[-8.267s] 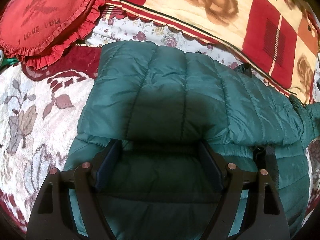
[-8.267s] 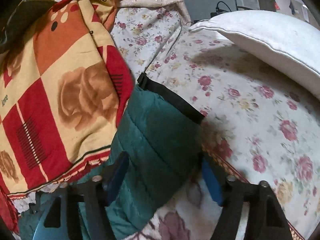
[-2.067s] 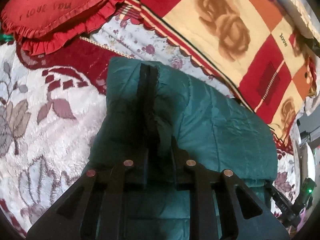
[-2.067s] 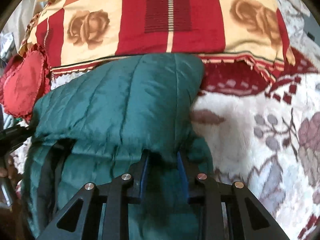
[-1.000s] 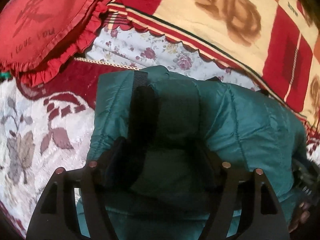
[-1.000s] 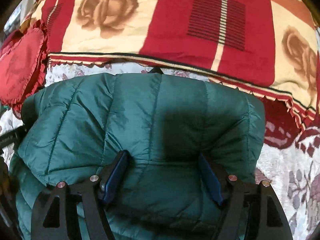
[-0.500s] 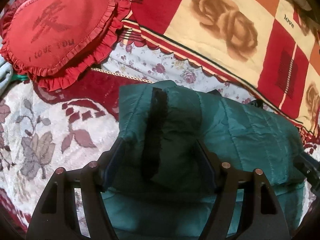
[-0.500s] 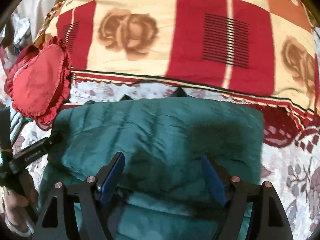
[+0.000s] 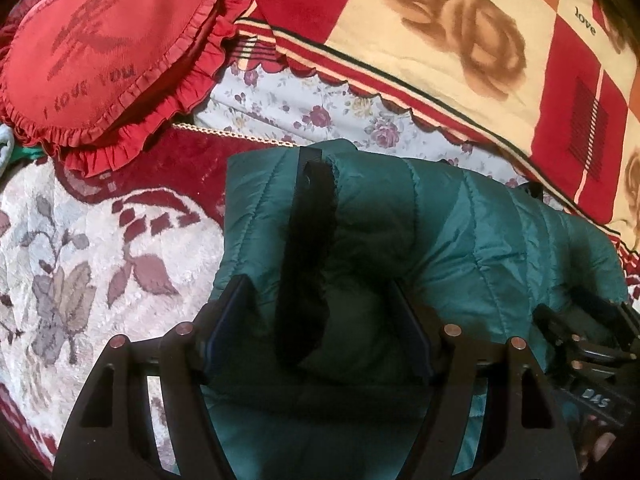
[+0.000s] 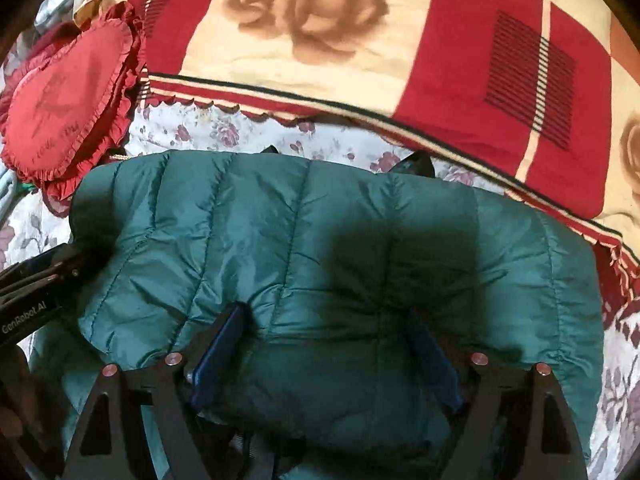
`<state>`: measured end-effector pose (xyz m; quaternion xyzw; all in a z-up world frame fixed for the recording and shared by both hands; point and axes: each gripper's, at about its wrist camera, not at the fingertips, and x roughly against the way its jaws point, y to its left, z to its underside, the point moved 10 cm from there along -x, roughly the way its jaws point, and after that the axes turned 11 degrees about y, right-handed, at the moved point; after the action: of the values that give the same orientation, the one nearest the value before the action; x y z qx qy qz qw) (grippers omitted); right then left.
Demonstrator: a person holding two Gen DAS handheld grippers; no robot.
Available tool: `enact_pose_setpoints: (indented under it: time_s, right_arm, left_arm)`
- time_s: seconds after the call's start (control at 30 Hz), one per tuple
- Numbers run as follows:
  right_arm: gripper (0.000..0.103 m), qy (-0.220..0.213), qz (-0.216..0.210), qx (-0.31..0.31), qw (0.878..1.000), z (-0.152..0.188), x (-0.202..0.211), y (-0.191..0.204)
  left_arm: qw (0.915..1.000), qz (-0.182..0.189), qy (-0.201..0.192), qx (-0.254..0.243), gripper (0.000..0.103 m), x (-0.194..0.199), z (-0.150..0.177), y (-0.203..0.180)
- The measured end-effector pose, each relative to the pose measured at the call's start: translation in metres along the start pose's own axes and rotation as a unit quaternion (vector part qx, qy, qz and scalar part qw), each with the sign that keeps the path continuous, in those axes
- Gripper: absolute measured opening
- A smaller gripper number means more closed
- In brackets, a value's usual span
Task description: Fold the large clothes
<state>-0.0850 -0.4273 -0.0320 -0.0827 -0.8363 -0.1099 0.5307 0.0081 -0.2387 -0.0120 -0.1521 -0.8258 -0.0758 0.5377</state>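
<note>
On red cushion [image 9: 100, 48]: "I LOVE YOU"

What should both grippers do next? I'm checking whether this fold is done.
Probably lift both away. The green puffer jacket lies doubled into a compact bundle on the floral bedspread, and the left gripper and right gripper, its jaws just opening, pinch nothing.

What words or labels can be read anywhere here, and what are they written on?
"I LOVE YOU" on the red heart-shaped cushion.
"love" on the rose-patterned blanket.
"GenRobot.AI" on the left gripper body, seen from the right wrist.
"DAS", partly cut off, on the right gripper body, seen from the left wrist.
The cushion's lettering in the right wrist view is too blurred to read.
The green puffer jacket shows no text.
</note>
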Motion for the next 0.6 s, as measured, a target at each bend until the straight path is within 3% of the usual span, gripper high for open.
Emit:
enact_pose_setpoints:
  time_s: [0.1, 0.2, 0.4, 0.6]
  right_arm:
    - [0.082, -0.034, -0.019, -0.021, 0.999, -0.004, 0.031, -0.012]
    - [0.082, -0.081, -0.002, -0.061, 0.995, -0.007, 0.062, -0.053]
    - [0.082, -0.042, 0.020, -0.130, 0.990, 0.003, 0.035, -0.121]
    - [0.083, -0.011, 0.025, -0.131, 0.991, 0.017, -0.003, -0.130]
  left_arm:
    - [1.0000, 0.003, 0.001, 0.000, 0.072, 0.000, 0.000, 0.000]
    - [1.0000, 0.006, 0.001, 0.004, 0.072, 0.000, 0.000, 0.000]
    - [0.9999, 0.009, -0.004, 0.007, 0.073, -0.001, 0.002, -0.001]
    - [0.9999, 0.010, -0.005, 0.005, 0.078, -0.003, 0.000, -0.003]
